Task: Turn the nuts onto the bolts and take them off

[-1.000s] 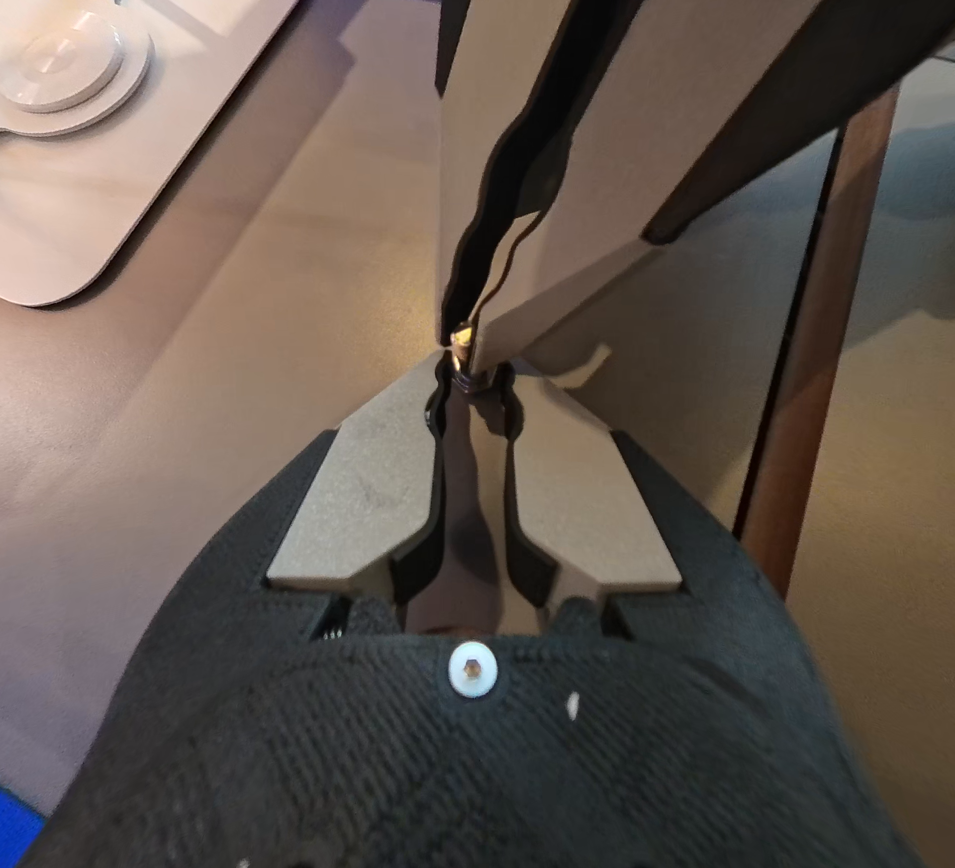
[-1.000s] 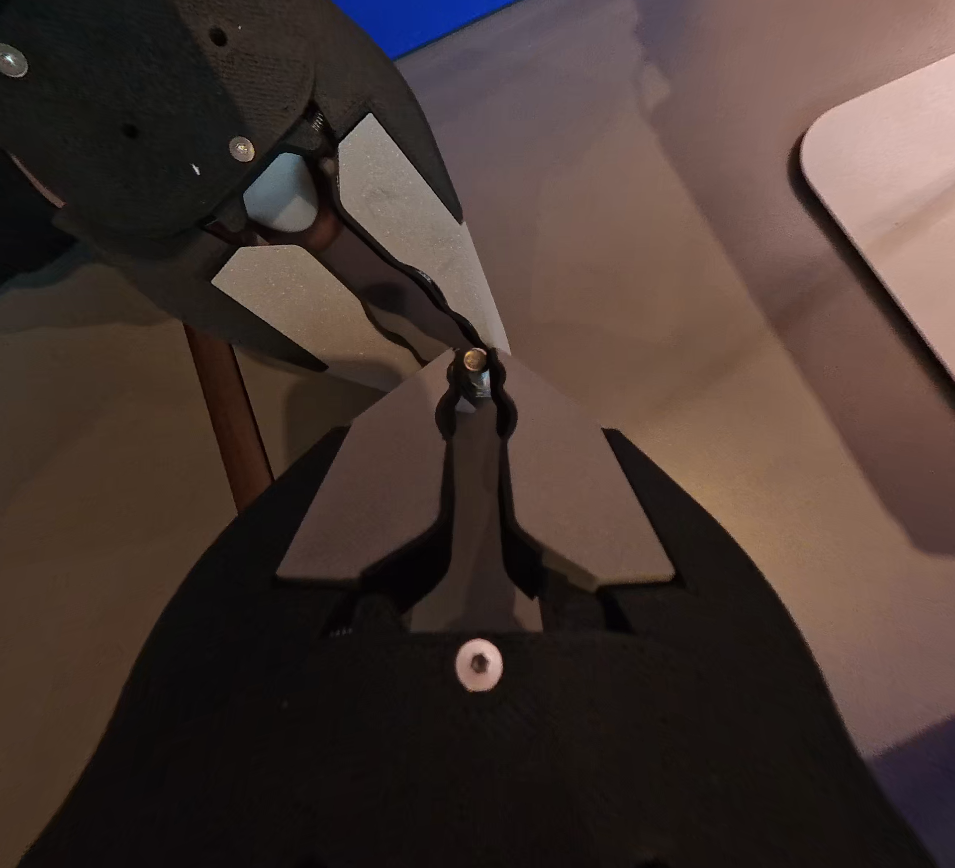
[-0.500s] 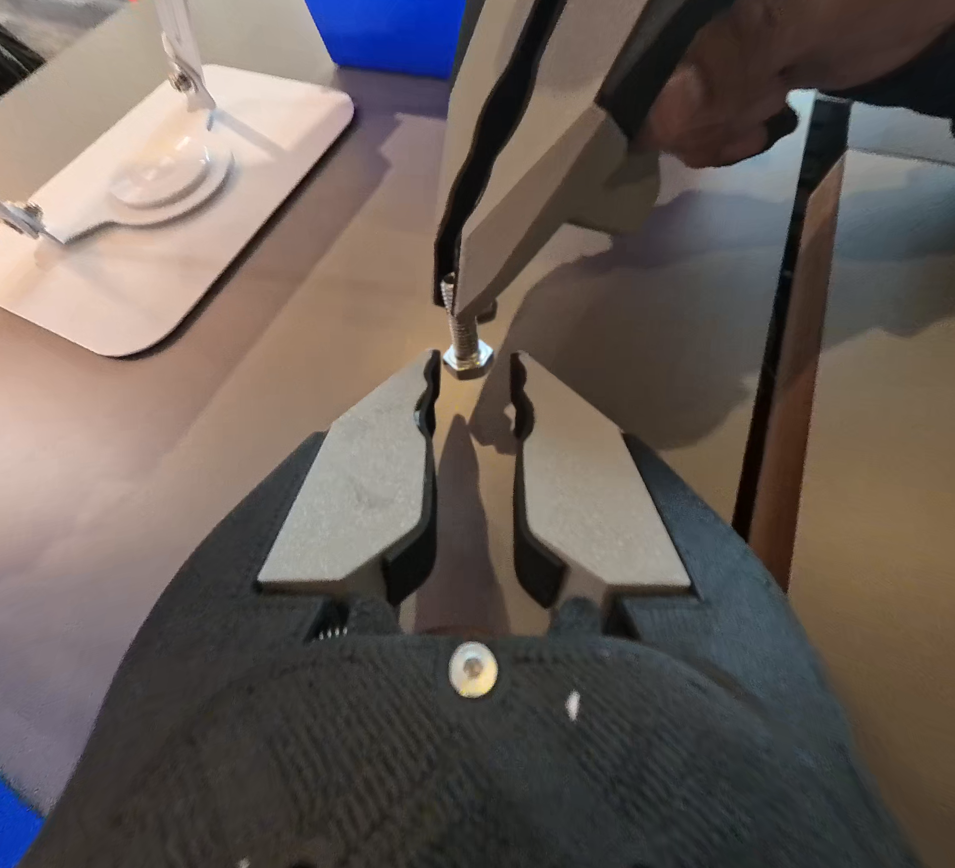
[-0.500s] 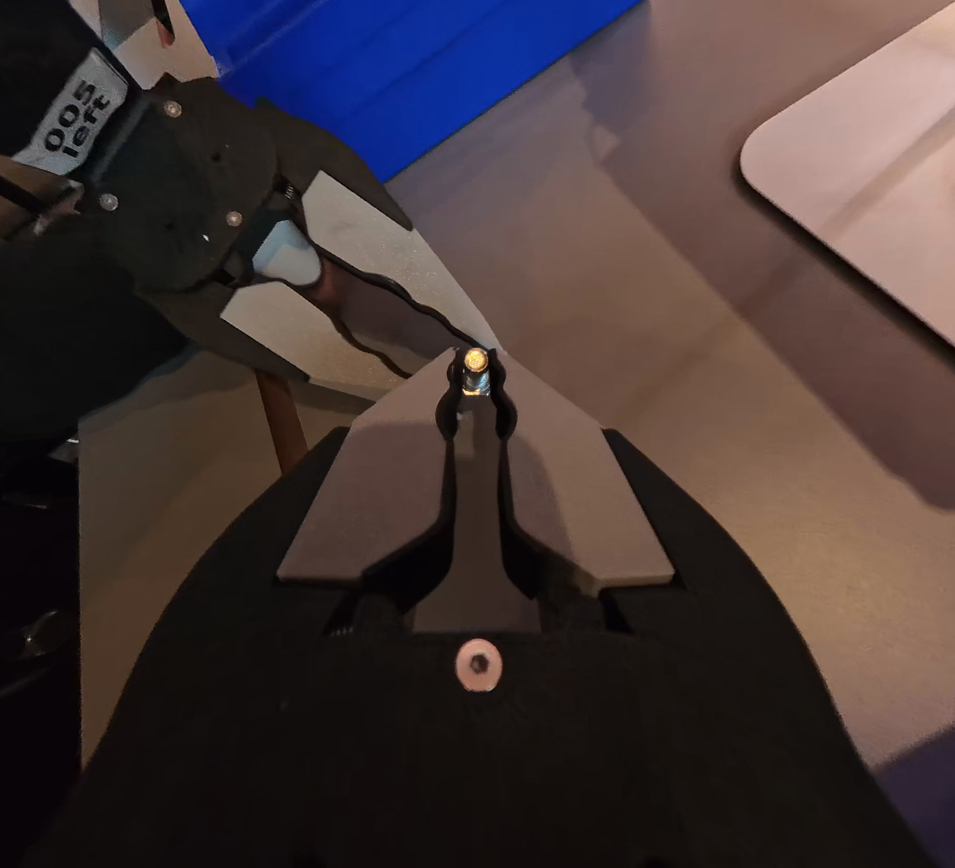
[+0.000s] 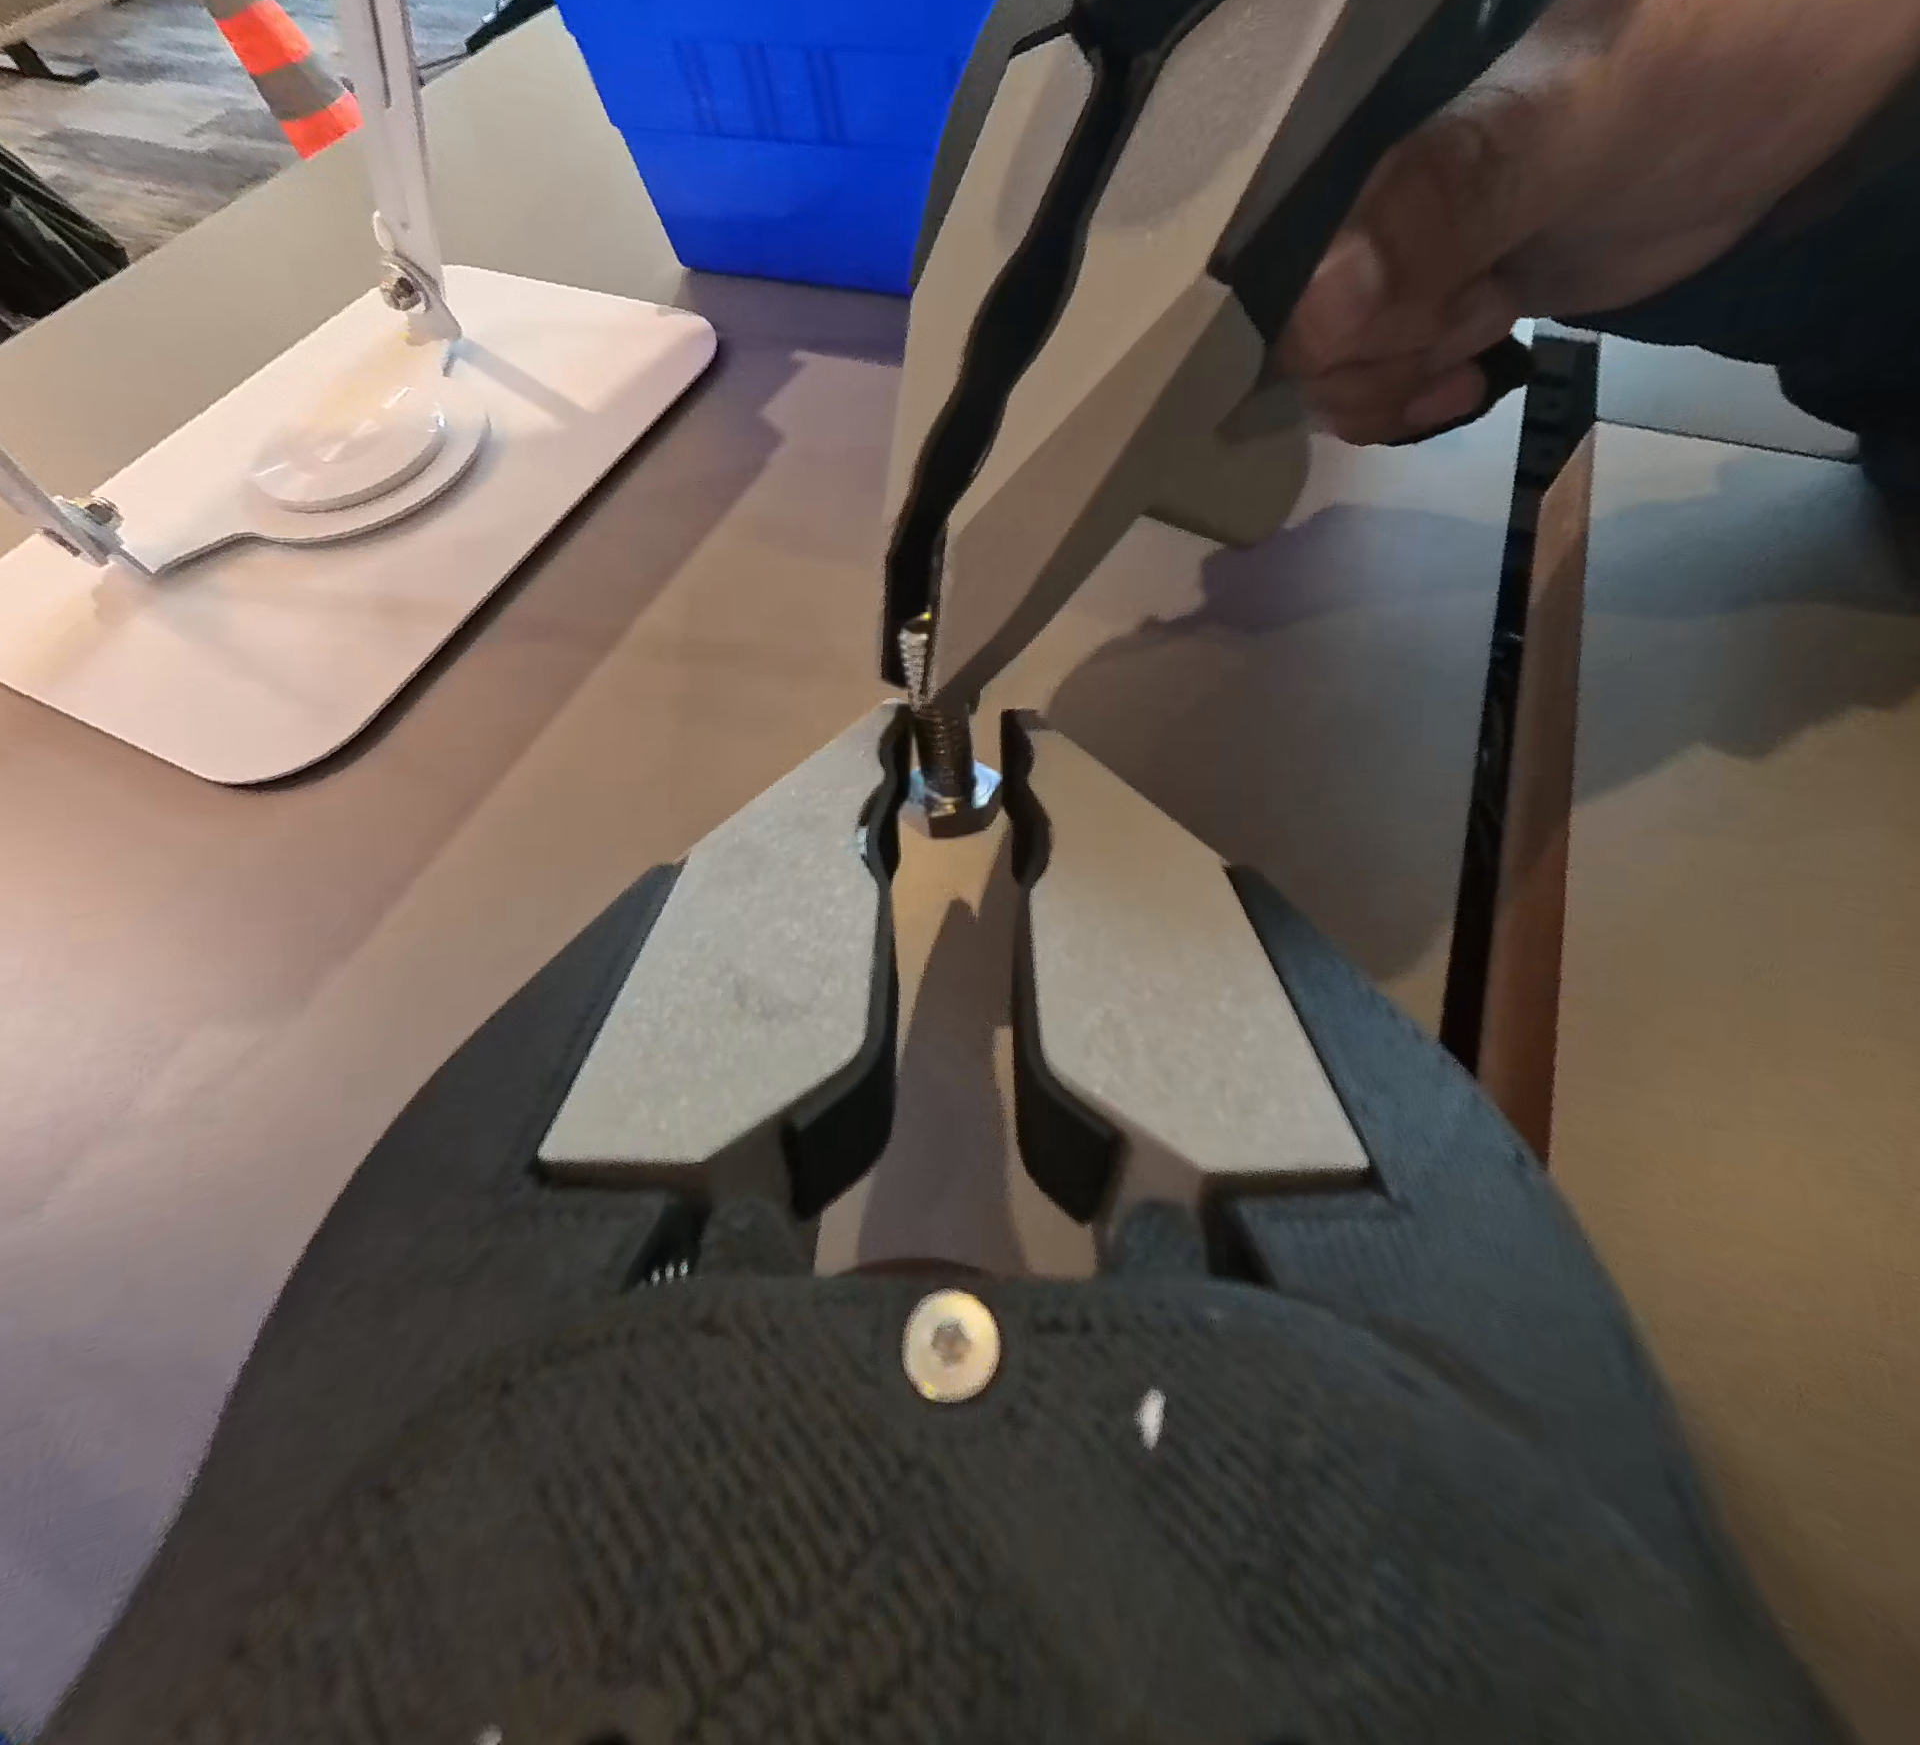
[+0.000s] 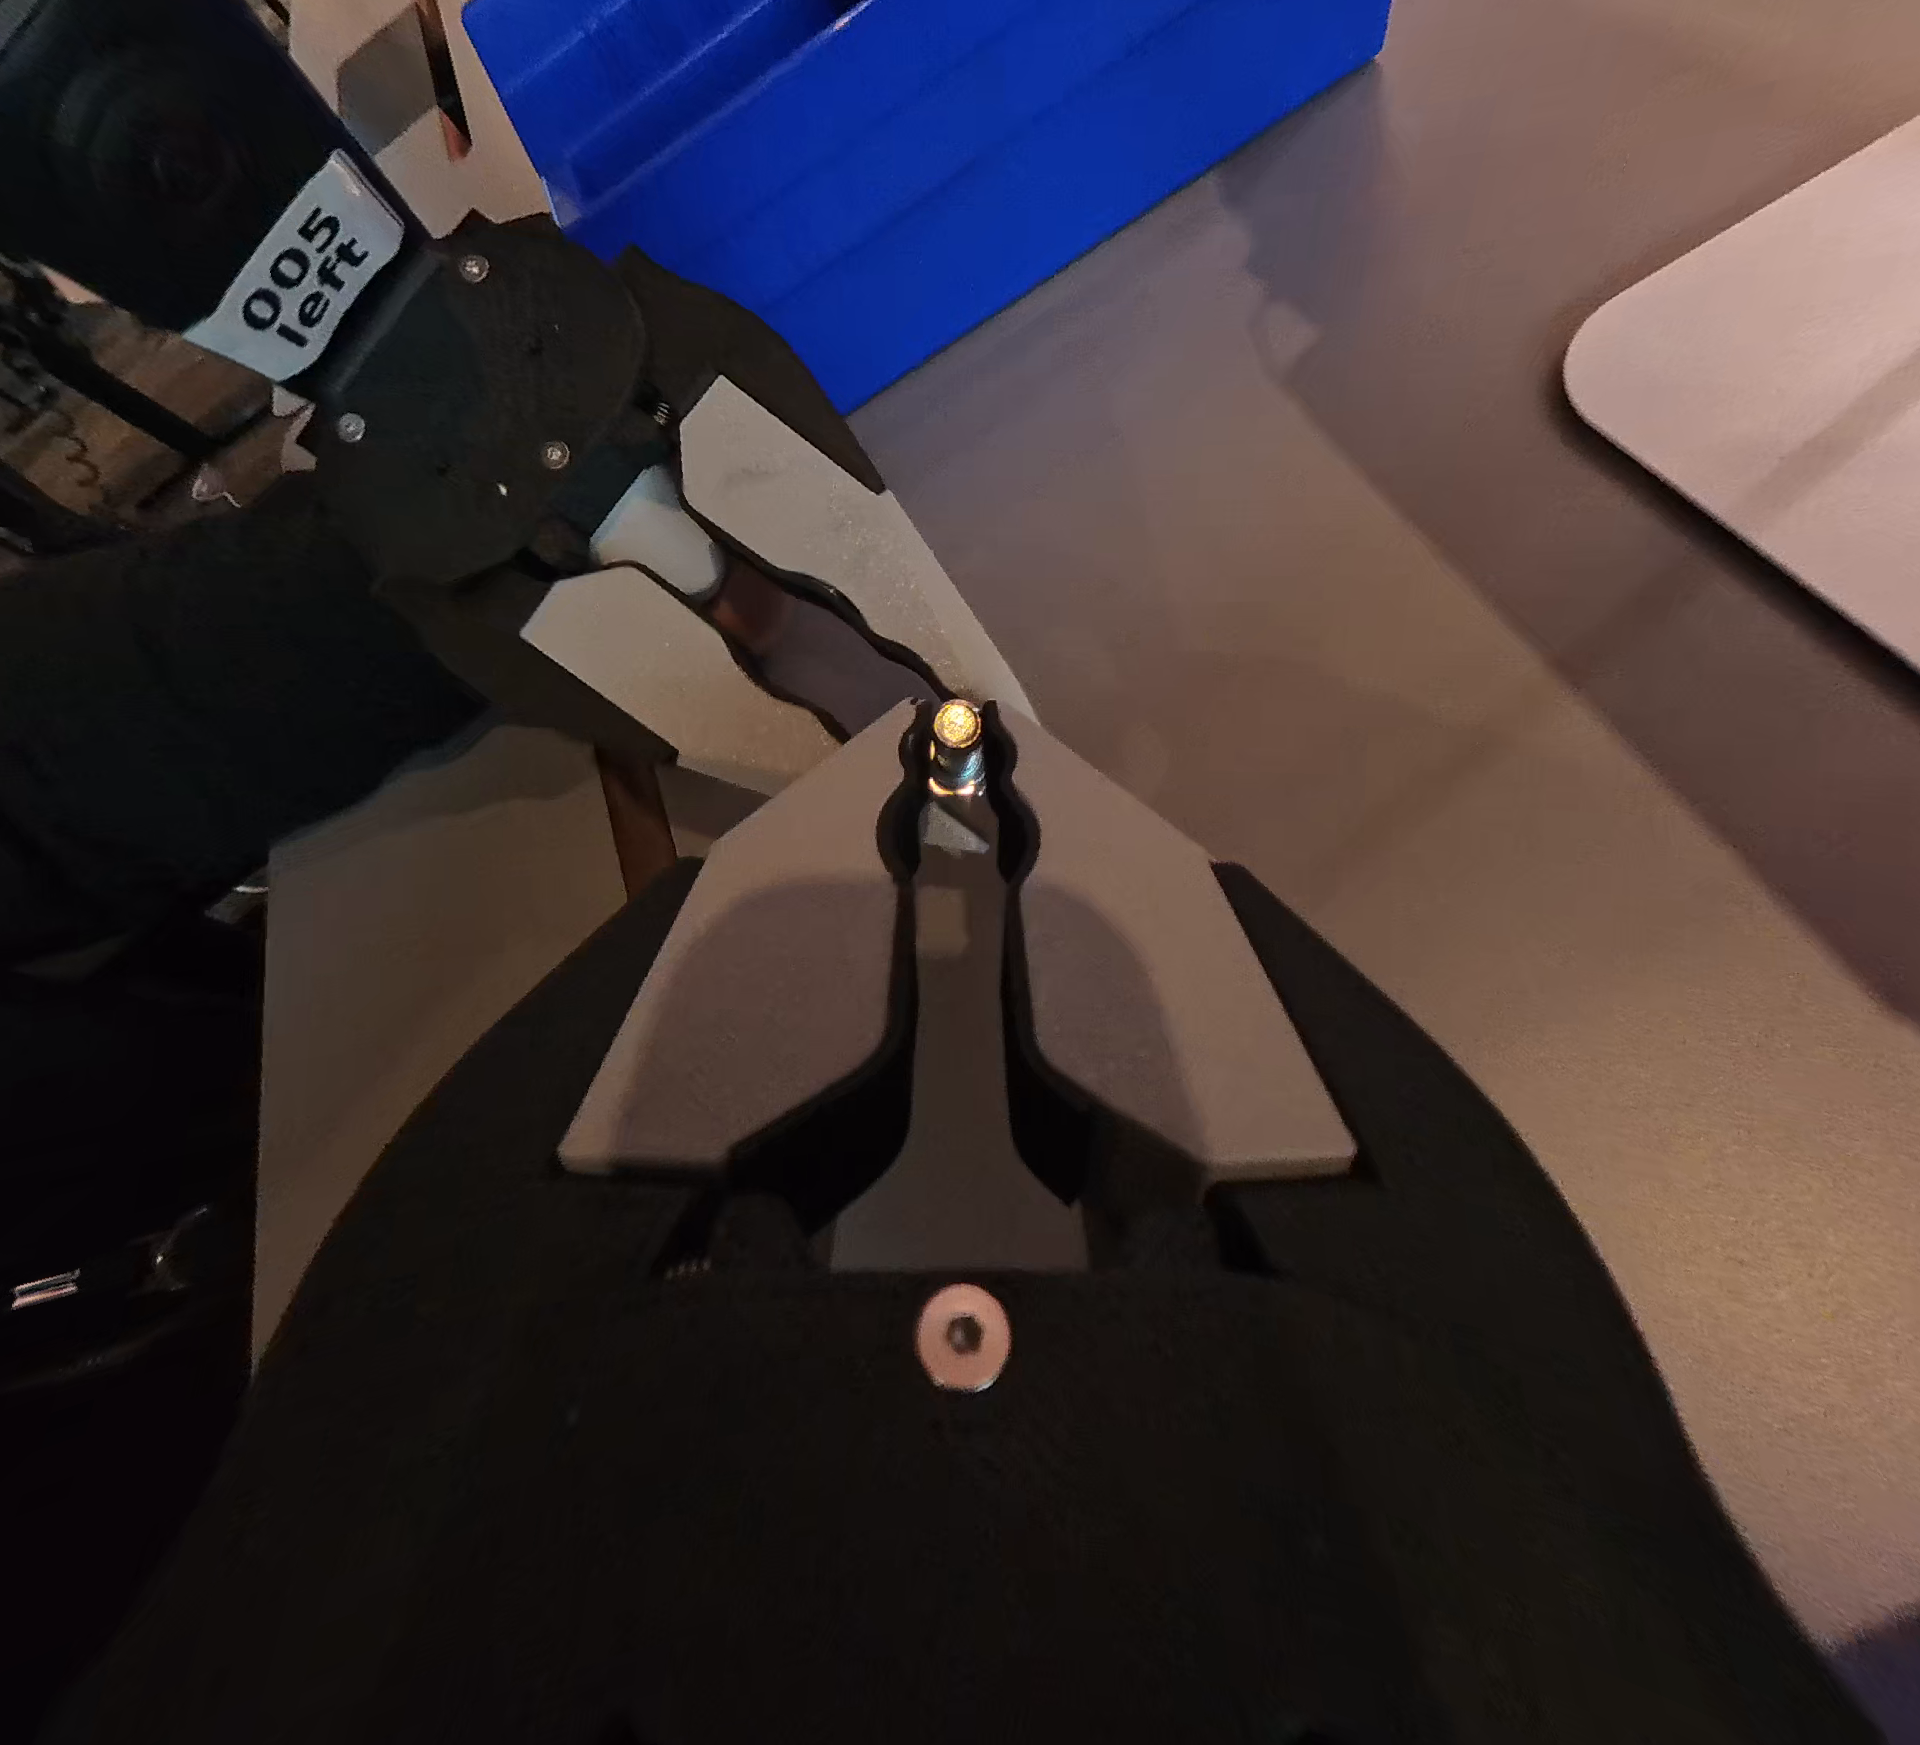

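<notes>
A: The right gripper [image 5: 914,646] is coming down from above with its fingers clamped on the threaded end of the bolt [image 5: 932,739], so the shank is hanging with the hex piece [image 5: 951,807] at the bottom.

B: And the left gripper [image 5: 951,776]?

A: Its fingers are standing apart, one on each side of that hex piece, not pinching it. One finger [image 5: 774,916] looks to be just touching it, the other is clear. I cannot tell if the hex piece is the nut or the bolt's head.

B: So how should the turn go?

A: I'd say the left should be closing squarely on the flats before any twist, keeping its axis in line with the shank so the thread isn't binding. The right should be holding firm and not rolling.

B: Around them?

A: Brown table [image 5: 416,916] underneath, a white stand base [image 5: 312,635] to one side, a blue bin [image 6: 935,137] behind.
</notes>
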Motion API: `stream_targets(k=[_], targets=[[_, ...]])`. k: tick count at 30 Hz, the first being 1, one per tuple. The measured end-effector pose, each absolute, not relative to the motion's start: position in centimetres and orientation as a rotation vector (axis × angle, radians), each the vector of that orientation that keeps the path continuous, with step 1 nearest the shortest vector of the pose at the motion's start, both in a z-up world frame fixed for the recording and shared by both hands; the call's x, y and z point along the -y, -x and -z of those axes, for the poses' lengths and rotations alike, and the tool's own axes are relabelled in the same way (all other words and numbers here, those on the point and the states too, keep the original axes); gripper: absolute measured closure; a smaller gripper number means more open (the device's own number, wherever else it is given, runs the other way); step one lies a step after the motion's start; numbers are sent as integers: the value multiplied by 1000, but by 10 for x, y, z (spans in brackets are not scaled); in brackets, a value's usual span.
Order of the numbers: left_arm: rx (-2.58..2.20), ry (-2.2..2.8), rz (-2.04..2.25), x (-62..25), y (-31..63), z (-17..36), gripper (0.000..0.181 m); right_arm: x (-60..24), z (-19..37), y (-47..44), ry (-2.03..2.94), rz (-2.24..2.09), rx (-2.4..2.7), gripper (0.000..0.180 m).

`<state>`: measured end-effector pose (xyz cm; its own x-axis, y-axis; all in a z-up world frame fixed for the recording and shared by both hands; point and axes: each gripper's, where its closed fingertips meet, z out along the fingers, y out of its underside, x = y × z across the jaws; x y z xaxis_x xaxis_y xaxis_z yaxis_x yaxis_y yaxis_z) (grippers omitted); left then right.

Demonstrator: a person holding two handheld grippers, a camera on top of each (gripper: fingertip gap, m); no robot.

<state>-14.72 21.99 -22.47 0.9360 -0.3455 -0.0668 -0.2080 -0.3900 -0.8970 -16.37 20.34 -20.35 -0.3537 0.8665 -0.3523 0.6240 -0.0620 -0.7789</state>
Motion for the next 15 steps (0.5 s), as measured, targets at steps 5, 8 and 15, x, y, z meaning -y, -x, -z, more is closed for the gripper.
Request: stream_targets(k=[5, 8, 15], targets=[[-374, 1959, 197, -219, 148, 220, 173, -204, 199, 163, 1610, -1413, 1944, 173], [-358, 1949, 235, -219, 148, 218, 173, -204, 197, 163, 1608, -1425, 1937, 173], [-333, 1939, 299, -219, 145, 215, 174, -204, 194, 161, 1569, -1420, 1951, 173]])
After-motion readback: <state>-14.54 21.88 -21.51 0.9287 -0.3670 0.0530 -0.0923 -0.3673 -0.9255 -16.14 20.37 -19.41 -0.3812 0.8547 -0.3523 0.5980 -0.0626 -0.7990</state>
